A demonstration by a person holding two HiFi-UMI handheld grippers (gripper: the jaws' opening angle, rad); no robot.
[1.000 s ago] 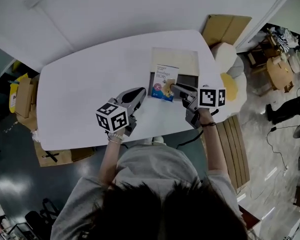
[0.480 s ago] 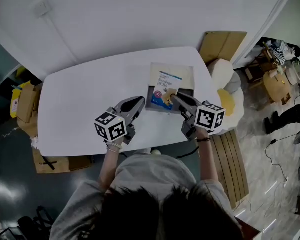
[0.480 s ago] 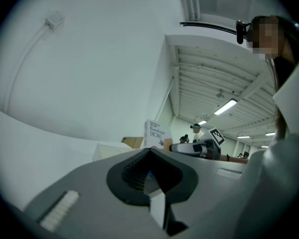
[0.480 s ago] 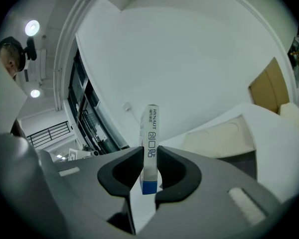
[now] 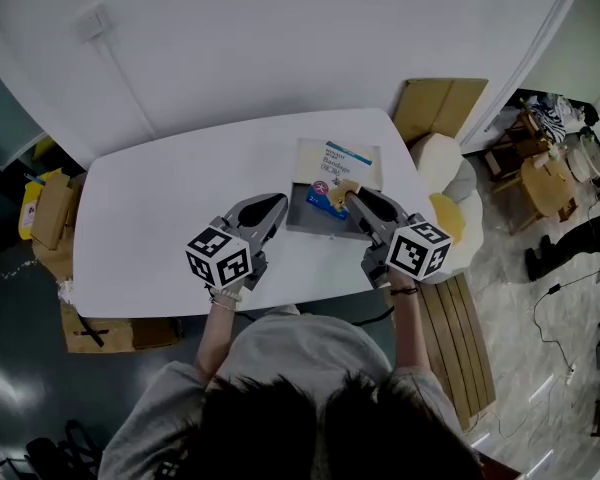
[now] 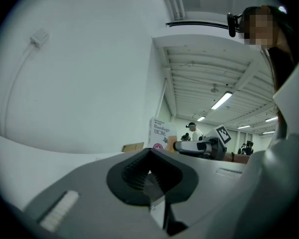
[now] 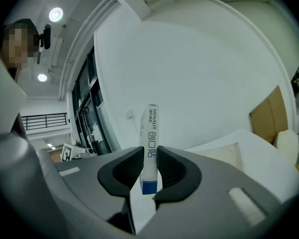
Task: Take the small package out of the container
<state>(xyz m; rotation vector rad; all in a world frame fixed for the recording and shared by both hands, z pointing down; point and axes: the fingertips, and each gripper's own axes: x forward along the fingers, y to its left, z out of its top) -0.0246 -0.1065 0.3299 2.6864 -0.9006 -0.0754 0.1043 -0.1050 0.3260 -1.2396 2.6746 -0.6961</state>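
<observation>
Between the jaws of the right gripper (image 7: 149,159) the small package (image 7: 150,133) is clamped by its lower end, with its long axis running straight out past the fingertips. From the head view it is seen over the far part of the grey container (image 5: 302,216), and it is judged already clear of the container's floor. Just left of the container the left gripper (image 5: 277,204) is held with its jaws closed on nothing. Open table (image 5: 150,218) is offered to the left for setting down, while the right edge lies near.

White, blue-based package (image 5: 332,173) upright over shallow grey container (image 5: 305,222)
</observation>
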